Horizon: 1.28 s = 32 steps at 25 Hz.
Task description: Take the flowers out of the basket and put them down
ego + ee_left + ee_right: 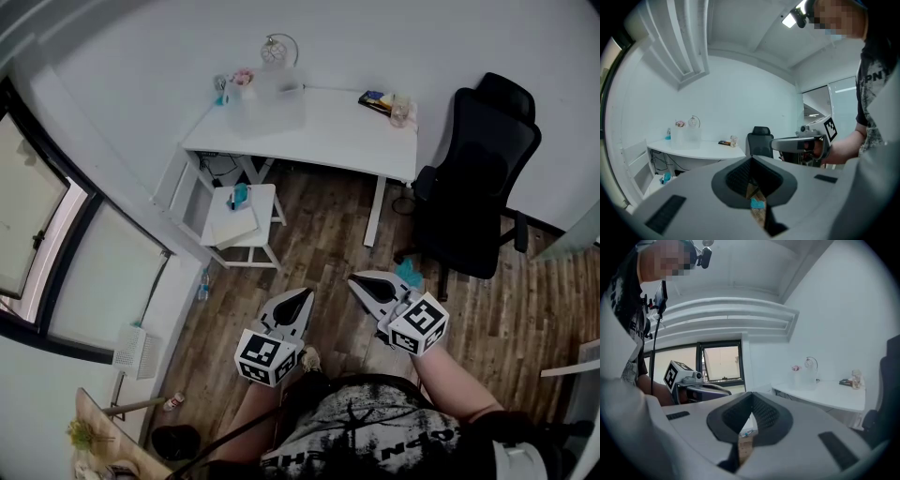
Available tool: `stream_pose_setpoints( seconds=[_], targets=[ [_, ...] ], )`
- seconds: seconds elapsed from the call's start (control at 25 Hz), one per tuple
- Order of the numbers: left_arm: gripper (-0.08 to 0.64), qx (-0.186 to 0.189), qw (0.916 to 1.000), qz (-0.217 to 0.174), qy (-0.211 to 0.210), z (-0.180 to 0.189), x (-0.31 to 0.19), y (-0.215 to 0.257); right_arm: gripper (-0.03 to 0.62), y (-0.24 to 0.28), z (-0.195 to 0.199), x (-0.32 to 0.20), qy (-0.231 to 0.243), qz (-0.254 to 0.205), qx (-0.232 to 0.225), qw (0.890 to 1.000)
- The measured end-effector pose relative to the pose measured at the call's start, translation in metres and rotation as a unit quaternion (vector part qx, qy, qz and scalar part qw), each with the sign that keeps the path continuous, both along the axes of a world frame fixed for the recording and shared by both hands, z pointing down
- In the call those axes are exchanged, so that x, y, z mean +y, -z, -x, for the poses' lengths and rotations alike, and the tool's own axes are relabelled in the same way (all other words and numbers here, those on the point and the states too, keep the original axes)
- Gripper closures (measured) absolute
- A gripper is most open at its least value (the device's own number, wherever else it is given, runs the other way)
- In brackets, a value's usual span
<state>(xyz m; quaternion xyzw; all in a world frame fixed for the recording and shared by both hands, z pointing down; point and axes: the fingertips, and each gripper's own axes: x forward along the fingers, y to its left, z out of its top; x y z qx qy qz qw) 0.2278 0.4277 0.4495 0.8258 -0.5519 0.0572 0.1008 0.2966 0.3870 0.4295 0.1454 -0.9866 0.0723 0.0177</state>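
Open wooden floor (319,234) separates the person from the white bench (328,122), flanked by a black chair (483,178) and a white stool (246,220). The left tongs (303,294) and right tongs (356,279) are closed and empty. Small pink flowers (244,77) sit at the bench's far corner by a wire-handled basket (278,49). They look light and crushable, best taken by the stems.

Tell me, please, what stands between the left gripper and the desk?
In the head view, a small white stool stands on wood floor between the left gripper and the desk, nearer the desk.
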Motion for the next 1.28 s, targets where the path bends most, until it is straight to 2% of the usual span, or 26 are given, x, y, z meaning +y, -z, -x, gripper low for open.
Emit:
stream_pose_setpoints(
  seconds=[0.24,0.52,0.72,1.28],
  targets=[
    [0.546,0.004,1.0000,-0.002,-0.001,-0.002,-0.007,-0.001,0.577,-0.006,0.000,-0.002,0.003,-0.003,0.007,1.000],
    [0.546,0.005,0.9999,-0.001,-0.010,0.013,-0.028,-0.006,0.577,-0.020,0.019,-0.024,0.001,-0.010,0.022,1.000],
    [0.546,0.007,0.9999,-0.003,-0.013,0.043,-0.056,-0.007,0.577,-0.024,0.047,-0.050,0.000,-0.026,0.032,0.999],
    [0.545,0.019,0.9992,0.005,-0.034,0.147,-0.127,-0.010,0.577,-0.026,0.150,-0.122,-0.032,-0.018,0.035,0.999]
  ],
)
